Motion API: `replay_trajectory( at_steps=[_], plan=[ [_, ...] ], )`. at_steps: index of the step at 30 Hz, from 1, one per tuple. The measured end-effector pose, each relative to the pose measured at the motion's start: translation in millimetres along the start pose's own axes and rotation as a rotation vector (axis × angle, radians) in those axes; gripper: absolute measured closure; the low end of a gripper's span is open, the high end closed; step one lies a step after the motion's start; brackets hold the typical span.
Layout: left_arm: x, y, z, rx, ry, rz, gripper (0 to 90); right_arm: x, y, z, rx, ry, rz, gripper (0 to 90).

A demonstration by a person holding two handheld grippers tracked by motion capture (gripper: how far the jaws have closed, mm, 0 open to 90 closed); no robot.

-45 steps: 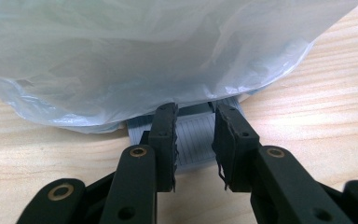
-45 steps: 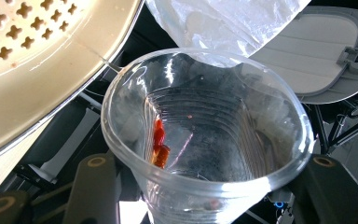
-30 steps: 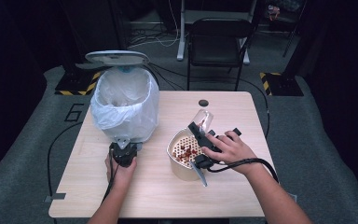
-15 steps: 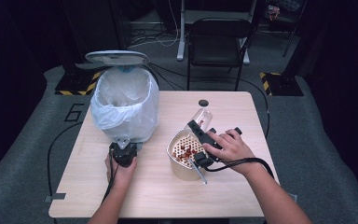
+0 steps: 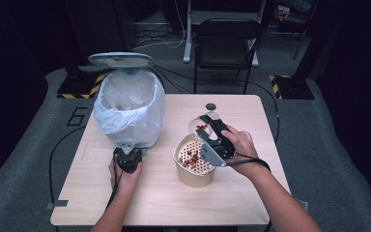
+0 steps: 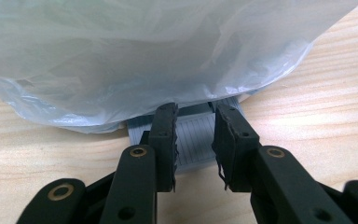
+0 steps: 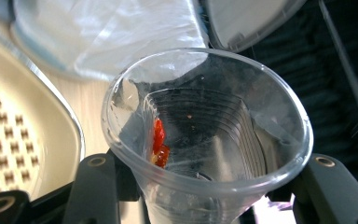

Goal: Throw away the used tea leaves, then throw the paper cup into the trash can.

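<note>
A clear plastic cup (image 5: 197,126) is clamped in my right gripper (image 5: 209,128) and tipped on its side over a cream bowl (image 5: 193,173) with a perforated insert holding red bits (image 5: 190,155). In the right gripper view, two red pieces (image 7: 158,142) cling to the inner wall of the cup (image 7: 242,135). My left gripper (image 5: 127,155) sits at the foot of the bagged trash bin (image 5: 130,108), whose lid (image 5: 121,59) stands open. Its jaws stand apart in the left gripper view, the left gripper (image 6: 196,114) over the grey pedal (image 6: 196,135).
A small dark round object (image 5: 211,106) lies near the wooden table's far edge (image 5: 207,96). A black folding chair (image 5: 227,43) stands behind the table. Cables run over the floor (image 5: 58,145) at the left.
The right gripper has tipped the cup lower toward the bowl and shifted it slightly left. The left gripper has stayed at the pedal.
</note>
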State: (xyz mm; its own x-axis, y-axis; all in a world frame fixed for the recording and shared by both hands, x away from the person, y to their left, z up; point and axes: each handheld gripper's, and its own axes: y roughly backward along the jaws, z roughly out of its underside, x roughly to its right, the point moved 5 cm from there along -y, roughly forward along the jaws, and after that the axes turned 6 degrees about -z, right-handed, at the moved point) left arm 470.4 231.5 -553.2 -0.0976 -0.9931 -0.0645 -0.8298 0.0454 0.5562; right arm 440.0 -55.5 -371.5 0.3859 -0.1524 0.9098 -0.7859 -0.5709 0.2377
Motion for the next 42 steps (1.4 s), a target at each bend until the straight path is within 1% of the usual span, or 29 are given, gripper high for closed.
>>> replay_trajectory(
  at_steps=[2, 7, 8, 10, 12, 13, 14, 17, 20, 24, 28, 29, 30, 31, 33, 35, 36, 37, 38, 41, 42],
  plan=[
    [0.0, 0.0, 0.0, 0.0, 0.0, -0.001, 69.4, 4.0, -1.1, 3.4, 0.022, -0.105, -0.007, 44.5],
    [0.0, 0.0, 0.0, 0.0, 0.0, 0.0, 69.4, 14.0, -2.6, 7.2, 0.072, -0.31, -0.018, 44.7],
    [0.0, 0.0, 0.0, 0.0, 0.0, 0.0, 69.4, 16.8, -2.8, 7.3, 0.091, -0.376, -0.028, 44.6],
    [0.0, 0.0, 0.0, 0.0, 0.001, 0.0, 69.4, 18.7, -2.7, 7.4, 0.101, -0.463, -0.049, 44.8],
    [0.0, 0.0, 0.0, 0.0, 0.001, 0.0, 69.4, 19.7, -3.3, 7.2, 0.121, -0.559, -0.075, 45.0],
    [0.0, 0.0, 0.0, 0.0, 0.001, 0.0, 69.4, 19.9, -4.4, 6.8, 0.136, -0.618, -0.092, 45.1],
    [0.0, 0.0, 0.0, 0.0, 0.0, 0.0, 69.4, 20.3, -5.0, 6.7, 0.142, -0.64, -0.099, 45.1],
    [-0.1, 0.0, 0.0, 0.0, 0.001, 0.001, 69.5, 20.9, -5.4, 3.6, 0.15, -0.745, -0.14, 45.1],
    [0.0, 0.0, 0.0, 0.0, 0.002, 0.001, 69.5, 28.4, -4.6, -2.4, 0.165, -0.785, -0.153, 45.1],
    [-0.3, -0.3, 0.0, 0.005, 0.002, -0.001, 69.5, 41.3, -3.6, -12.0, 0.195, -0.855, -0.176, 45.2],
    [-0.7, -0.3, 0.0, 0.005, 0.003, 0.001, 69.6, 52.4, -4.2, -22.9, 0.206, -0.877, -0.185, 45.2],
    [-1.5, -0.2, -0.1, 0.005, 0.002, -0.013, 72.2, 55.7, -4.8, -26.1, 0.213, -0.885, -0.185, 45.2],
    [-2.9, -0.2, -0.1, 0.005, 0.014, -0.006, 72.7, 57.3, -5.2, -27.2, 0.216, -0.888, -0.184, 45.2],
    [-3.2, 0.1, -0.1, 0.002, 0.012, -0.009, 73.1, 61.0, -6.2, -31.1, 0.222, -0.915, -0.197, 45.3],
    [-3.5, -0.3, -0.1, 0.007, 0.022, -0.009, 74.5, 65.3, -7.7, -36.0, 0.226, -0.939, -0.207, 45.3],
    [-3.0, -0.3, -0.2, 0.006, 0.006, -0.021, 74.7, 68.3, -10.0, -40.5, 0.223, -0.932, -0.208, 45.2],
    [-3.8, -0.1, -0.4, 0.006, -0.003, -0.028, 74.7, 68.2, -12.7, -42.7, 0.215, -0.937, -0.214, 45.2],
    [-3.8, -0.1, -0.4, 0.006, -0.003, -0.028, 74.8, 68.2, -12.7, -42.7, 0.215, -0.937, -0.214, 45.2],
    [-3.7, 0.1, -0.3, 0.002, -0.003, -0.027, 74.8, 68.0, -17.2, -44.7, 0.212, -0.934, -0.216, 45.2],
    [-1.3, -0.8, -0.5, 0.014, 0.02, -0.025, 74.9, 70.1, -24.2, -49.6, 0.216, -0.94, -0.218, 45.1],
    [-1.8, -1.0, -0.7, 0.016, 0.014, -0.027, 74.9, 71.0, -25.7, -51.6, 0.22, -0.942, -0.221, 45.2]
  ],
)
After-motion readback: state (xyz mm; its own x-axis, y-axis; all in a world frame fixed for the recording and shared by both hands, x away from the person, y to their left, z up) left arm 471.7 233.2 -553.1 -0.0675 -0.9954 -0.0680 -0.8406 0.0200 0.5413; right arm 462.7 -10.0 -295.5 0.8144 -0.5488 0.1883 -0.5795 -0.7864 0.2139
